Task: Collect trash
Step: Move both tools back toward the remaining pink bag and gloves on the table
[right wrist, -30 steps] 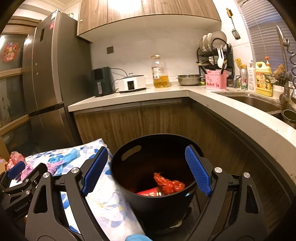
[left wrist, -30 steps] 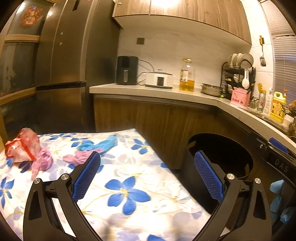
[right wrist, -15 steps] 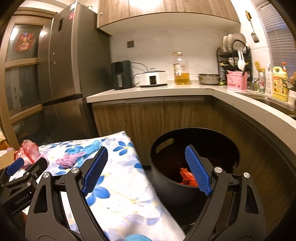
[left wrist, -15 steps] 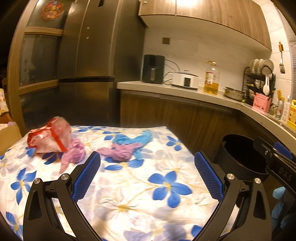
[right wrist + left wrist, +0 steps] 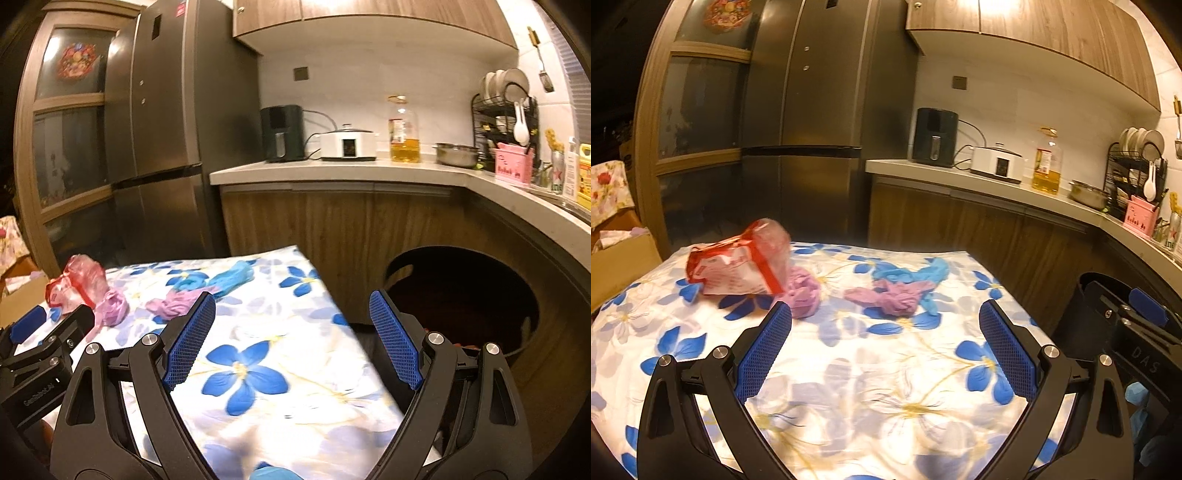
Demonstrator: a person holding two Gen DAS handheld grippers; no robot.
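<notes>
Your left hand-held gripper (image 5: 884, 345) stands wide open above the flowered surface (image 5: 905, 398) and holds nothing between its blue pads. Your right hand-held gripper (image 5: 291, 336) is also wide open and empty, over the right edge of the same surface. The trash lies at the far side of the surface: a red and clear plastic bag (image 5: 738, 264), a crumpled pink glove (image 5: 803, 291) touching it, and further right a second pink glove (image 5: 894, 297) lying against a blue glove (image 5: 923, 275). The black bin (image 5: 461, 299) stands on the floor just beside the surface, under the counter (image 5: 369, 171). Its inside is dark; only a thin strip of something red shows by the right finger, and you cannot tell more from here.
</notes>
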